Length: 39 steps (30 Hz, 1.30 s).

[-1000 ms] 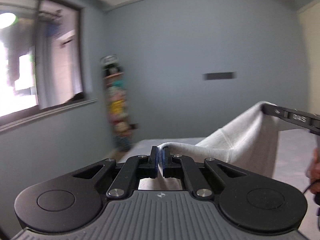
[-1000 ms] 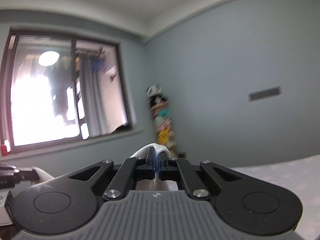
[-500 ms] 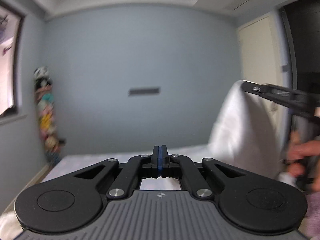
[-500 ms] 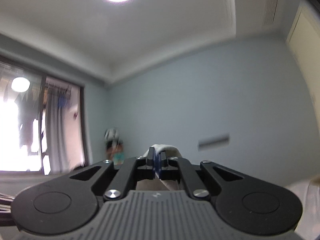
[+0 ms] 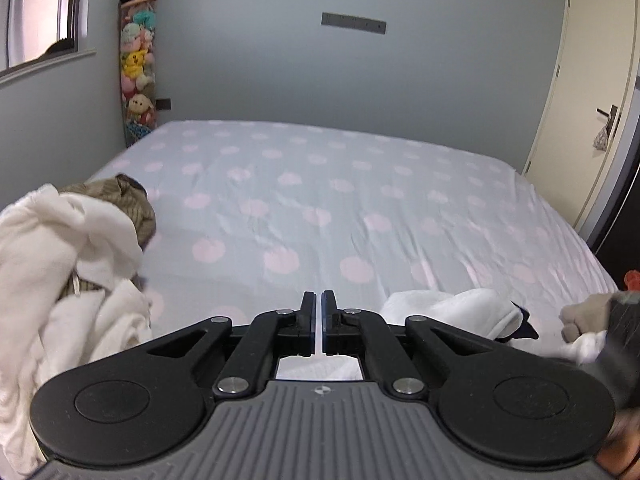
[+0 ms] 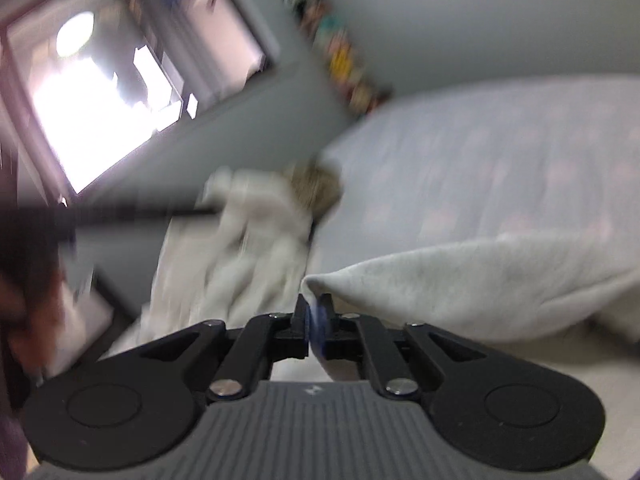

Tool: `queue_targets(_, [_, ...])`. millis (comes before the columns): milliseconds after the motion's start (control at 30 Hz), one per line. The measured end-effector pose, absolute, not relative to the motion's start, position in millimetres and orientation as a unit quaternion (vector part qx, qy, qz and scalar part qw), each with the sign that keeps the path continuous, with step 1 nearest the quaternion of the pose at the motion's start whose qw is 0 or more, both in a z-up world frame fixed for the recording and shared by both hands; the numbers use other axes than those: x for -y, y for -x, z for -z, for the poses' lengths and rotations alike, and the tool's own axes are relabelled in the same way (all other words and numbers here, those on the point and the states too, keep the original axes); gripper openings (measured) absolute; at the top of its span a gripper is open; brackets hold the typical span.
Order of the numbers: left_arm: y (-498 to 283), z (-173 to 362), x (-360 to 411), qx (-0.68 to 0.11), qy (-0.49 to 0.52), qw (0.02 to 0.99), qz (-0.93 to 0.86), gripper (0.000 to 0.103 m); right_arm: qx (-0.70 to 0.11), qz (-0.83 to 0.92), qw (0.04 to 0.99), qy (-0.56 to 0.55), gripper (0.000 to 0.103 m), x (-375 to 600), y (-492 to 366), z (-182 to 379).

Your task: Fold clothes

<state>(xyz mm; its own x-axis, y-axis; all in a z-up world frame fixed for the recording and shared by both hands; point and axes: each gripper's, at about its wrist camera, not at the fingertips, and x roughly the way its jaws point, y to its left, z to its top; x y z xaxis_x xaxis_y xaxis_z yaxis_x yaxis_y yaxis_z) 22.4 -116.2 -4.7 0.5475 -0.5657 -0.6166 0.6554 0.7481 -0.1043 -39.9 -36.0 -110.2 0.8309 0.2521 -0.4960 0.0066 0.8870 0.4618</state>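
The white garment (image 6: pixel 480 280) was pinched at one corner by the right gripper (image 6: pixel 316 316), draped over the near edge of the spotted bed (image 5: pixel 320 184). The left gripper (image 5: pixel 319 312) was parted by a narrow slit, nothing held. A laundry heap (image 5: pixel 60 248) was piled at near left.

Legible text: none. Left gripper (image 5: pixel 319 322) body carries only a small round emblem, no lettering. Right wrist view too blurred to read anything.
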Motion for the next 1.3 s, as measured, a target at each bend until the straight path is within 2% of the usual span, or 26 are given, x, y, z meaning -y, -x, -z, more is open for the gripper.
queue_targets(33, [-28, 5, 127, -0.326, -0.072, 0.875, 0.351, 0.008, -0.294, -0.070, 0.926, -0.228, 0.015, 33, 41, 119])
queue_targets(67, [-36, -2, 136, -0.329, -0.074, 0.872, 0.356, 0.014, -0.305, -0.075, 0.922, -0.227, 0.023, 29, 43, 127])
queue_targets(100, [-36, -3, 143, -0.331, -0.075, 0.868, 0.363, 0.017, -0.315, -0.079, 0.918, -0.227, 0.042, 26, 45, 135])
queue_targets(133, [-35, -3, 150, -0.333, -0.076, 0.864, 0.370, 0.021, -0.316, -0.077, 0.917, -0.230, 0.048, 29, 46, 136])
queue_targets(300, [-28, 8, 185, -0.334, -0.098, 0.850, 0.395, 0.029, -0.298, -0.028, 0.926, -0.231, 0.059, 60, 58, 126])
queue_targets(367, [-20, 10, 195, -0.326, -0.113, 0.845, 0.409, 0.037, -0.288, -0.005, 0.929, -0.233, 0.063, 75, 66, 125])
queue_targets(433, [-11, 10, 206, -0.316, -0.127, 0.839, 0.424, 0.044, -0.287, 0.021, 0.929, -0.235, 0.064, 91, 79, 126])
queue_targets(667, [29, 23, 259, -0.274, -0.221, 0.802, 0.482, 0.054, -0.281, 0.115, 0.923, -0.238, 0.066, 148, 126, 132])
queue_targets(867, [64, 51, 303, -0.225, -0.319, 0.787, 0.478, 0.054, -0.273, 0.168, 0.915, -0.245, 0.066, 185, 156, 139])
queue_targets(1000, [96, 70, 321, -0.157, -0.408, 0.768, 0.468, 0.054, -0.266, 0.171, 0.913, -0.258, 0.071, 194, 162, 145])
queue_targets(1300, [108, 112, 349, -0.126, -0.500, 0.744, 0.426, 0.052, -0.251, 0.165, 0.910, -0.286, 0.072, 208, 174, 157])
